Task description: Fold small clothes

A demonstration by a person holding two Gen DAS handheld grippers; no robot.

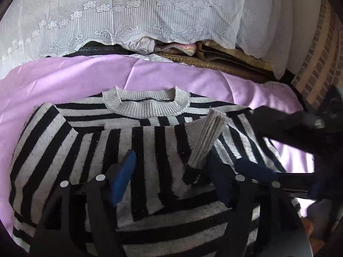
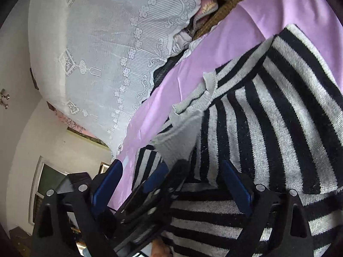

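Striped sweater (image 1: 150,141) (black and grey knit) is laid flat on a lilac sheet (image 1: 64,79), one sleeve folded across its chest. Left gripper (image 1: 171,171) is held parted above that sleeve, gripping nothing. Right gripper (image 2: 171,177) is spread wide, empty.

The striped sweater (image 1: 133,141) runs off the bottom edge beneath the left gripper (image 1: 173,169), hem unseen. Right of those jaws, the right gripper (image 1: 285,126) is a dark blur. Ahead of the jaws, bundled fabric (image 1: 171,48) hides under the lace curtain (image 1: 128,17), too little showing to identify.
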